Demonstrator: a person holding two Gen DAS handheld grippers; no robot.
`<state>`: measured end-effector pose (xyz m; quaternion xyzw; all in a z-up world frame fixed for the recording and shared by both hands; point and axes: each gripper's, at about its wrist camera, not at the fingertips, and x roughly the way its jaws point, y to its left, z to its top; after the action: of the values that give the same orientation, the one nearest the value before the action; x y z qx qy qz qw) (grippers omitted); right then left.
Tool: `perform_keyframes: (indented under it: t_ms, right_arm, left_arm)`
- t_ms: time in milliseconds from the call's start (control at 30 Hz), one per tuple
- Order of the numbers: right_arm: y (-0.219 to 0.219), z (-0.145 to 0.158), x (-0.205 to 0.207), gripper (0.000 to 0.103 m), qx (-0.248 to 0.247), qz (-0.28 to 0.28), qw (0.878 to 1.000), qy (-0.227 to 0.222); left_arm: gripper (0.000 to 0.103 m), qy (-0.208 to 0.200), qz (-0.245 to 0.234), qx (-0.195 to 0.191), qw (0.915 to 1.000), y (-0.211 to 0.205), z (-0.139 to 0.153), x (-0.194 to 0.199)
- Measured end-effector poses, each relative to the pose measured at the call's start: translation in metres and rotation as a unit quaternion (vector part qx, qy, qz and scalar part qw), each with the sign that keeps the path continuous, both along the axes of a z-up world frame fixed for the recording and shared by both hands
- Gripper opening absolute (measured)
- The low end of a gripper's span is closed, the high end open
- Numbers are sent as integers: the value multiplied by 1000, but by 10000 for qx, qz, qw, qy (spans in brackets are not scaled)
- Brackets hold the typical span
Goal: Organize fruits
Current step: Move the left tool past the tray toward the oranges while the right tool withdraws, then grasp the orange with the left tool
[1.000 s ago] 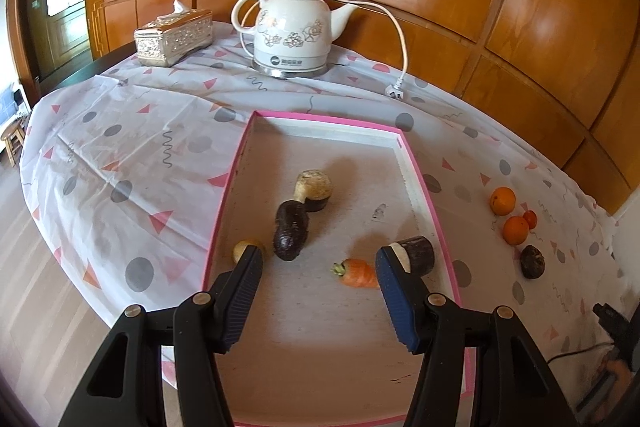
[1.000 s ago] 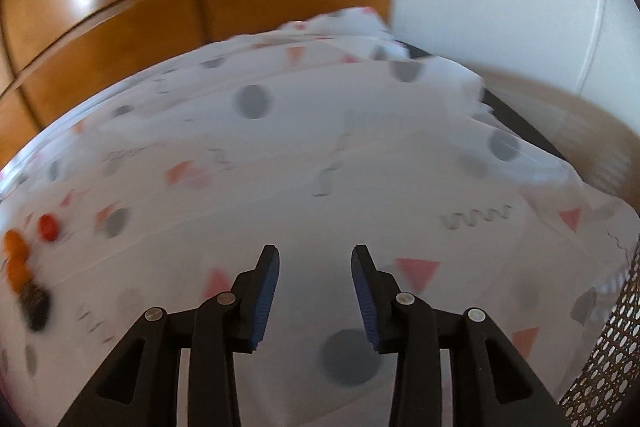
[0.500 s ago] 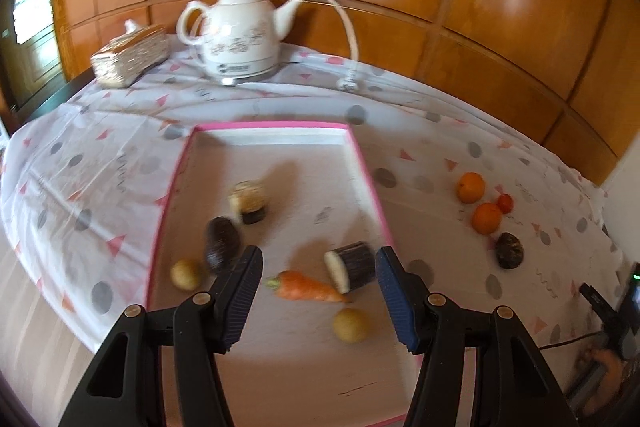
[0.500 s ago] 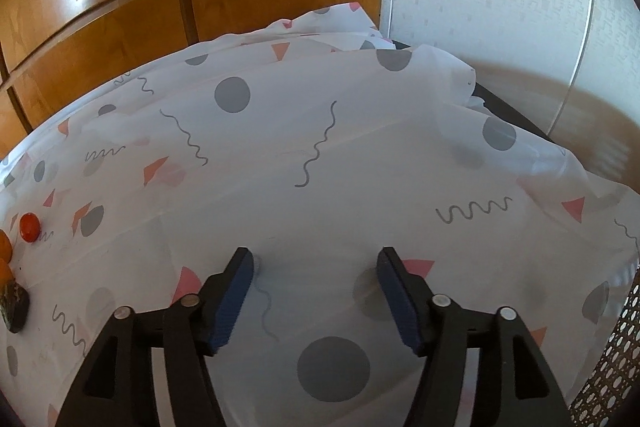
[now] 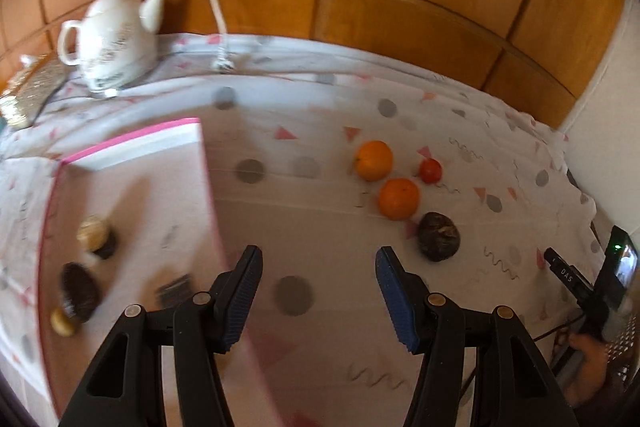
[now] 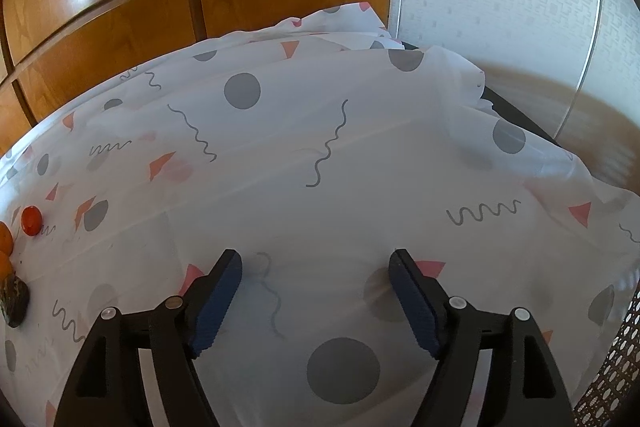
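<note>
In the left wrist view two oranges (image 5: 374, 160) (image 5: 399, 198), a small red fruit (image 5: 430, 171) and a dark round fruit (image 5: 439, 235) lie on the patterned tablecloth (image 5: 320, 203), right of a pink-rimmed tray (image 5: 132, 139). My left gripper (image 5: 319, 267) is open and empty above the cloth, between the tray and the fruits. My right gripper (image 6: 316, 277) is open and empty over bare cloth; the red fruit (image 6: 31, 220) and the dark fruit (image 6: 14, 301) show at its far left edge.
The tray holds several items: a dark oblong piece (image 5: 79, 291), a tan-topped piece (image 5: 95, 230) and a small yellow ball (image 5: 61, 323). A white kettle (image 5: 110, 39) with its cord stands at the back left. Wood panelling (image 6: 120, 7) backs the table. The table's edge falls away at the right (image 6: 520, 115).
My left gripper has swung right, from over the tray to the cloth near the oranges. My right gripper has opened wider and held its place.
</note>
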<state>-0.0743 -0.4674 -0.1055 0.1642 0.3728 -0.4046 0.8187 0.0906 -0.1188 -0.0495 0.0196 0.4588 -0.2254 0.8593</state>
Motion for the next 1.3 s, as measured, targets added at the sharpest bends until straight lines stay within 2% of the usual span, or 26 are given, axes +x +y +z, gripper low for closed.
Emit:
perform_keyframes:
  t_ms: [333, 767, 800, 900, 1033, 1300]
  right_arm:
    - [1, -1, 1, 82, -14, 24, 10000, 16]
    - [1, 0, 1, 83, -15, 14, 10000, 16]
    - [1, 0, 1, 83, -15, 15, 10000, 15]
    - [1, 0, 1, 83, -16, 14, 10000, 17]
    - [1, 0, 1, 83, -18, 15, 10000, 19]
    - [2, 0, 1, 83, -24, 19, 10000, 20]
  left_arm:
    - [59, 448, -394, -58, 9982, -63, -25, 27]
    - [59, 772, -286, -36, 9966, -104, -51, 58]
    - [59, 784, -285, -29, 9965, -106, -53, 60]
    - [40, 675, -373, 55, 9970, -111, -56, 63]
    - [39, 719, -408, -101, 9965, -103, -56, 63]
    - [39, 662, -386, -137, 9970, -81, -45, 41]
